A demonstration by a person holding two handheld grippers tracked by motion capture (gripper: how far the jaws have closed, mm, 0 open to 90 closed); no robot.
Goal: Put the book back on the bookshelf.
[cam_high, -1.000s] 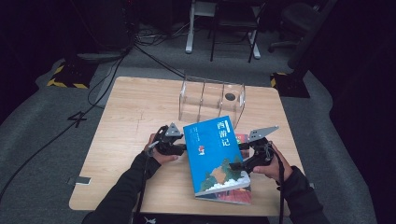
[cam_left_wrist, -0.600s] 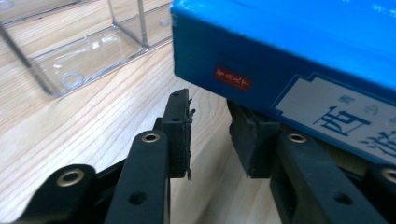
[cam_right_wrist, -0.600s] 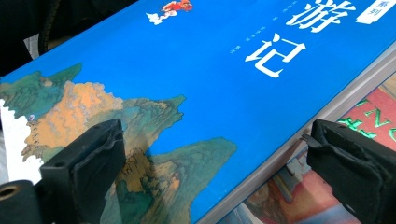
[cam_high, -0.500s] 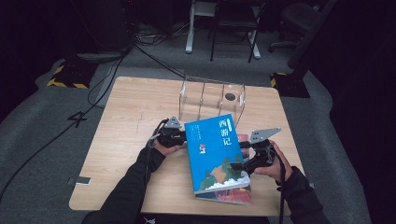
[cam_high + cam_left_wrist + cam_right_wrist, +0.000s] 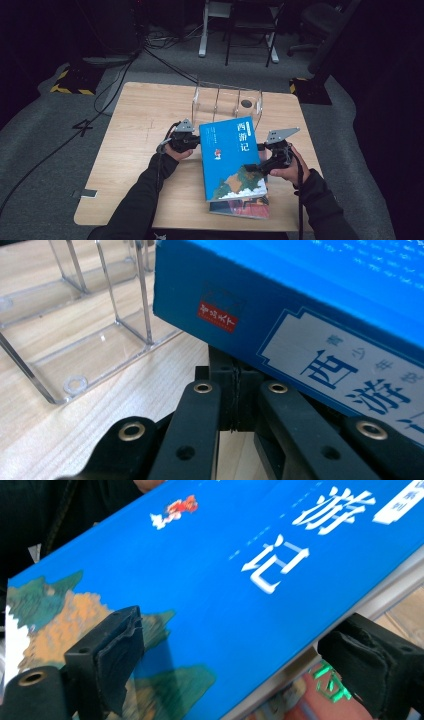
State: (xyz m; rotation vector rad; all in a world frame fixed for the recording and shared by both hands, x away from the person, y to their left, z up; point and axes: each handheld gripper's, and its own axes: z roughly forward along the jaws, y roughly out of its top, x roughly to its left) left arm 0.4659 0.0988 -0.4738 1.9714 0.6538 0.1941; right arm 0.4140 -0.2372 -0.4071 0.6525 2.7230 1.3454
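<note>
The blue hardcover book (image 5: 231, 156) is being held tilted between the two grippers, above a red book (image 5: 241, 206) lying flat. The right gripper (image 5: 235, 650) is being pinched across its long edge. The left gripper (image 5: 235, 395) has just been closing; its jaws are pressed together, nothing between them, under the spine. Stiff, smooth and fairly heavy, it is best gripped deep on the cover. Just ahead, the clear acrylic rack (image 5: 227, 100) is standing with thin dividers in the way.
</note>
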